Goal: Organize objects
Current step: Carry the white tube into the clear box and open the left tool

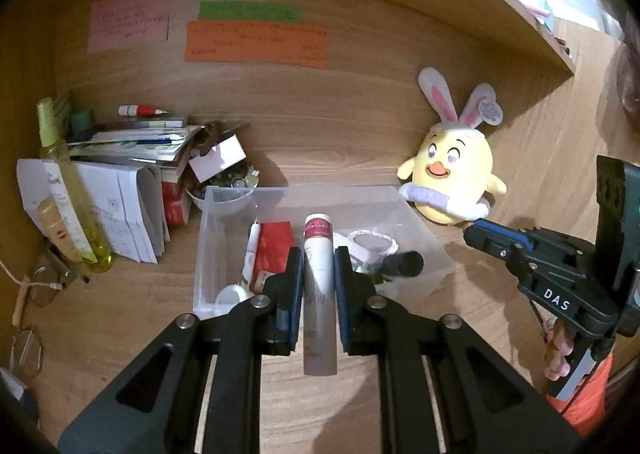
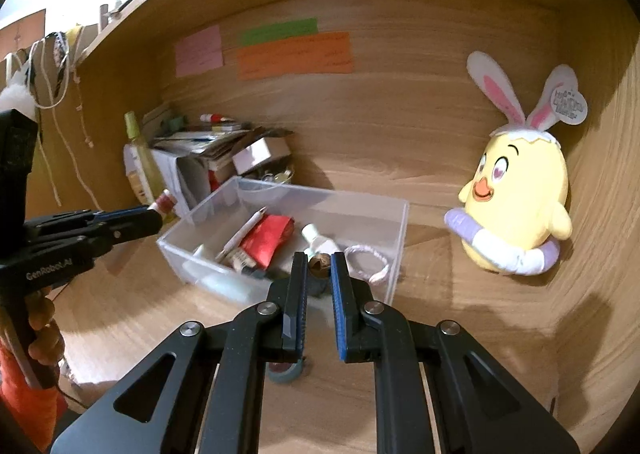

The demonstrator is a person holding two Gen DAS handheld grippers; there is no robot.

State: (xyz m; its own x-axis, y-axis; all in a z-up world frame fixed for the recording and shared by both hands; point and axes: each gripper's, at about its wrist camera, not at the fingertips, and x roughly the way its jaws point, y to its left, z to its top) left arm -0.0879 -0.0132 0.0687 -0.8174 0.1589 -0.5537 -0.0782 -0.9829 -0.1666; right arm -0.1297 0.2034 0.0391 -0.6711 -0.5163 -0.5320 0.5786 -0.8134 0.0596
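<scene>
Nearest the left wrist camera, the left tool (image 1: 318, 266) is closed on a slim white cosmetic tube with a dark pink band (image 1: 319, 294), its blue pads pressing both sides so the tube runs lengthwise between the fingers, above the near edge of a clear rectangular plastic bin (image 1: 208, 250) on the wooden surface (image 1: 120, 314). From that view the bin holds a white pen (image 1: 252, 246), a red packet (image 1: 274, 244), a white braided ring (image 1: 374, 242) and a black cylindrical item (image 1: 402, 264); the right tool (image 1: 474, 236) enters at the right edge with its fingertips together, above the surface beside the bin, and a hand (image 1: 558, 350) shows on its handle. The right wrist view gives what the first cannot: between the right tool's (image 2: 319, 266) nearly closed pads sits a small brown object (image 2: 320, 262), though whether it is gripped or merely lies behind them I cannot tell. It also shows a round teal roll of tape (image 2: 286, 372) on the surface under that tool. Only the left view shows a pair of wire-rimmed glasses (image 1: 40, 286) at the far left. A yellow chick plush with bunny ears (image 2: 520, 197) leans against the wooden back panel, right of the bin, in both views. A tall yellow-green spray bottle (image 1: 66, 181) stands by a stack of books and papers (image 1: 136, 149) in the left corner, and pink, green and orange notes (image 1: 256, 41) are stuck to the back panel.
</scene>
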